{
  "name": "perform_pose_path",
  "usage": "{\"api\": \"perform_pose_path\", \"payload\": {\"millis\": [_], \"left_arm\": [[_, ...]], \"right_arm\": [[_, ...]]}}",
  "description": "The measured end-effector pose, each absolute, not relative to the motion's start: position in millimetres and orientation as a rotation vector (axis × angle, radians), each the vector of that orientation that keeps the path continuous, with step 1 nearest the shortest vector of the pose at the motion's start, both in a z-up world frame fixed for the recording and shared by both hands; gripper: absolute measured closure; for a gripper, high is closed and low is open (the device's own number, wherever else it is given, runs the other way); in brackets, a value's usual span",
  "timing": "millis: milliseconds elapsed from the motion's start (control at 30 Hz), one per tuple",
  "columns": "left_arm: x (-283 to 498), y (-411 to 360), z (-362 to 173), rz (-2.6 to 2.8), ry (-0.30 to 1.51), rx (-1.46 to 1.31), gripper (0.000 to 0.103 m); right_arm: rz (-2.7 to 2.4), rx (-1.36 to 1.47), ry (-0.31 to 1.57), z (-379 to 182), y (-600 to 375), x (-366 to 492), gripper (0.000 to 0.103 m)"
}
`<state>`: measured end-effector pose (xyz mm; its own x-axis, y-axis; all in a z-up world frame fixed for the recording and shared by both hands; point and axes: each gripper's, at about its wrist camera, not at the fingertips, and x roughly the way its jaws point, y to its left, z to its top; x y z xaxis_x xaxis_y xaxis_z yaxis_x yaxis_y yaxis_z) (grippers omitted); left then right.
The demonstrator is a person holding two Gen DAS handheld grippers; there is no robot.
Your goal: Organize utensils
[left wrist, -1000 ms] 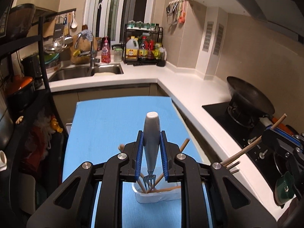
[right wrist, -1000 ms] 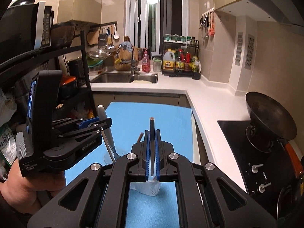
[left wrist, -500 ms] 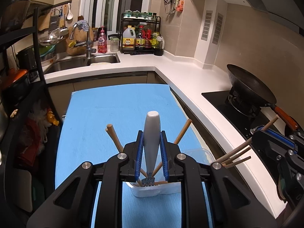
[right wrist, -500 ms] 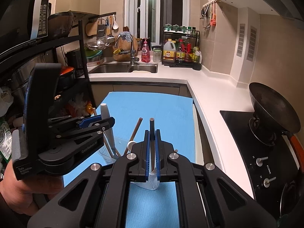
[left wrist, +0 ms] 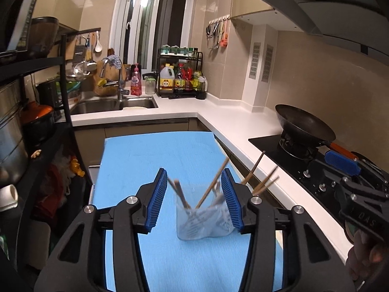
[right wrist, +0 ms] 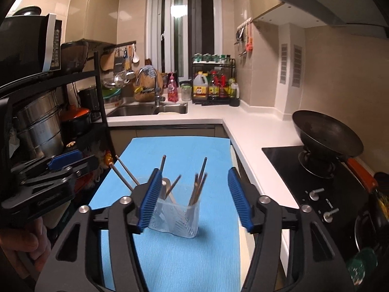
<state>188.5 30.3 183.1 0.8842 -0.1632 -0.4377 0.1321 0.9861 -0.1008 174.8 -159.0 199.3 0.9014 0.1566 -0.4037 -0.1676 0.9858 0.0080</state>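
While both jaws are opening with nothing gripped, the left gripper (left wrist: 194, 199) and right gripper (right wrist: 195, 199) are seen flanking a clear cup (right wrist: 176, 219) on the blue surface (right wrist: 184, 150). Chopsticks (right wrist: 200, 185) are fanned upward; only the right view shows a spoon handle (right wrist: 165, 187).

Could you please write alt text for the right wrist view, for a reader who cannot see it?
A clear plastic holder stands on a blue mat, with chopsticks leaning inside. The right claw frames it, its blue-padded jaws opening with nothing gripped. The left claw is at the left edge, a black wok on the stove to the right.
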Motion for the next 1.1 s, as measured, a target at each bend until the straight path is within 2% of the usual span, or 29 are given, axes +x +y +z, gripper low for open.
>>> {"api": "perform_pose_path", "payload": {"millis": [100,233,267,300,600,700,1100], "left_arm": [[160,28,168,-0.154,0.446,-0.063,0.043],[131,26,142,-0.165,0.448,-0.063,0.037],[125,25,134,-0.169,0.449,-0.063,0.032],[120,23,129,-0.166,0.449,-0.061,0.027],[113,18,88,-0.128,0.441,-0.076,0.008],[115,25,80,-0.120,0.431,-0.099,0.008],[142,15,56,-0.099,0.487,-0.091,0.008]], "right_arm": [[0.127,-0.007,0.407,183,-166,151,0.022],[0.078,0.003,0.396,158,-175,125,0.008],[0.076,0.000,0.402,152,-177,122,0.006],[0.072,-0.006,0.408,147,-178,121,0.006],[0.048,-0.019,0.474,87,-185,134,0.005],[0.052,-0.006,0.522,75,-186,142,0.005],[0.033,-0.004,0.512,60,-184,151,0.005]]}}
